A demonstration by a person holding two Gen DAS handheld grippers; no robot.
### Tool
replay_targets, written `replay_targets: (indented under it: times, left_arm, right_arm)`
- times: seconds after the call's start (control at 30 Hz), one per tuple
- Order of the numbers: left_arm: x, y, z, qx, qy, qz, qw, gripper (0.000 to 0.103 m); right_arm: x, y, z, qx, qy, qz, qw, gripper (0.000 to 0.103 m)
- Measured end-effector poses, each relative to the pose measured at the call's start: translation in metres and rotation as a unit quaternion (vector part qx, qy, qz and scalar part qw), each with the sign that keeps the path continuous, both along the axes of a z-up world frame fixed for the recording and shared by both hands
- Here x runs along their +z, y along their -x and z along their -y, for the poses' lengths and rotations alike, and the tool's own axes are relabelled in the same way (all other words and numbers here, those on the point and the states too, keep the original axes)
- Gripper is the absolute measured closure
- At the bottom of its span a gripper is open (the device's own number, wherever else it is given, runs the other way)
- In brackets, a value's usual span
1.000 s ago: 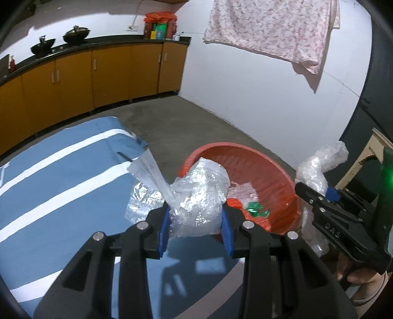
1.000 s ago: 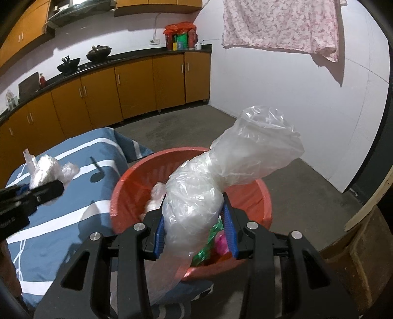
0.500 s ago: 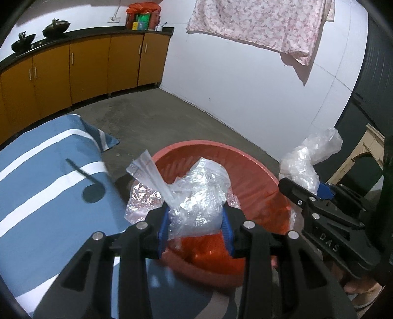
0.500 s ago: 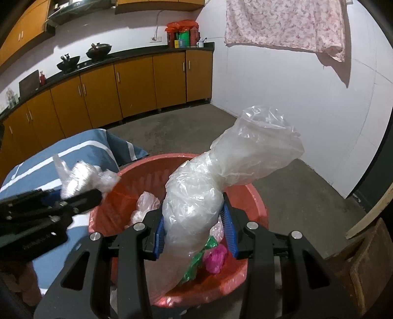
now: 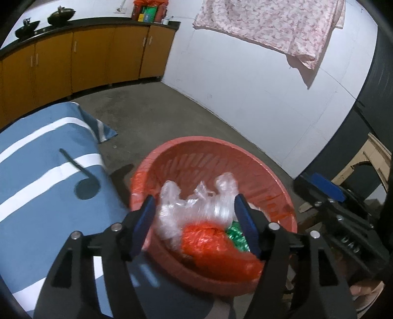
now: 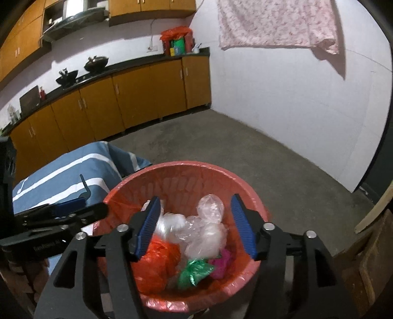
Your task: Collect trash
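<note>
A round red basket (image 5: pixel 211 142) (image 6: pixel 186 165) stands on the floor under both grippers. My left gripper (image 5: pixel 195 209) hovers over it with its jaws opening, and nothing is pressed between the blue pads. Crumpled clear plastic bags (image 5: pixel 176 208) (image 6: pixel 208 233) lie loose and blurred in the basket, on an orange bag (image 5: pixel 208 240), a green wrapper (image 6: pixel 194 268) and a pink wrapper (image 6: pixel 222 262). My right gripper (image 6: pixel 195 206) also has its jaws opening over the basket, free of the plastic. Each gripper shows at the edge of the other's view: the right gripper (image 5: pixel 326 193), the left gripper (image 6: pixel 73 208).
A blue cloth with white stripes (image 5: pixel 44 171) covers a surface left of the basket. Orange kitchen cabinets (image 6: pixel 122 98) line the far wall. A floral cloth (image 5: pixel 270 22) hangs on the white wall. Wooden pieces (image 6: pixel 368 257) stand at the right on the concrete floor.
Both grippers have opened and let go of their clear plastic bags, which now lie in the red basket. The left gripper has moved from the blue cloth to over the basket.
</note>
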State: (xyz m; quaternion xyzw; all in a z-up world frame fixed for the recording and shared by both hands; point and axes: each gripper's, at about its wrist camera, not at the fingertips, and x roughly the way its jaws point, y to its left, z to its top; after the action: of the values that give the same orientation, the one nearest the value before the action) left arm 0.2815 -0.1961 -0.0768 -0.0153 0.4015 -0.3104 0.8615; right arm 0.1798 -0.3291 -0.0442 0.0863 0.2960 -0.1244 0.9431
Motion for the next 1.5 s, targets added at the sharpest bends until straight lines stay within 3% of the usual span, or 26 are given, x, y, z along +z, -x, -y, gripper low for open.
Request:
replay_targets:
  times: [0.13, 0.27, 0.37, 0.63, 0.93, 1.23, 1.5]
  left_arm:
    - [0.017, 0.018, -0.031, 0.039, -0.006, 0.043, 0.9983, 0.018]
    - [0.036, 0.046, -0.067, 0.082, -0.011, 0.089, 0.9926, 0.010]
    - [0.053, 0.077, -0.099, 0.118, -0.019, 0.128, 0.9845, 0.007]
    - [0.086, 0.156, -0.157, 0.193, -0.052, 0.214, 0.9562, 0.004]
    - [0.089, 0.210, -0.198, 0.251, -0.060, 0.199, 0.9454, 0.004]
    - [0.087, 0.252, -0.208, 0.271, -0.082, 0.222, 0.9328, 0.004]
    - [0.081, 0.275, -0.217, 0.277, -0.080, 0.223, 0.9311, 0.004]
  right_arm:
    - [0.016, 0.034, -0.010, -0.048, 0.041, 0.055, 0.996, 0.006]
    - [0.035, 0.070, -0.031, -0.078, 0.086, 0.108, 0.987, 0.002]
    - [0.046, 0.090, -0.044, -0.076, 0.080, 0.128, 0.986, 0.002]
    - [0.064, 0.129, -0.086, -0.069, 0.091, 0.126, 0.985, 0.002]
    - [0.058, 0.155, -0.121, -0.014, 0.068, 0.111, 0.991, 0.002]
    - [0.052, 0.184, -0.154, 0.010, 0.101, 0.122, 0.987, 0.002]
    - [0.044, 0.198, -0.164, 0.020, 0.101, 0.118, 0.988, 0.002]
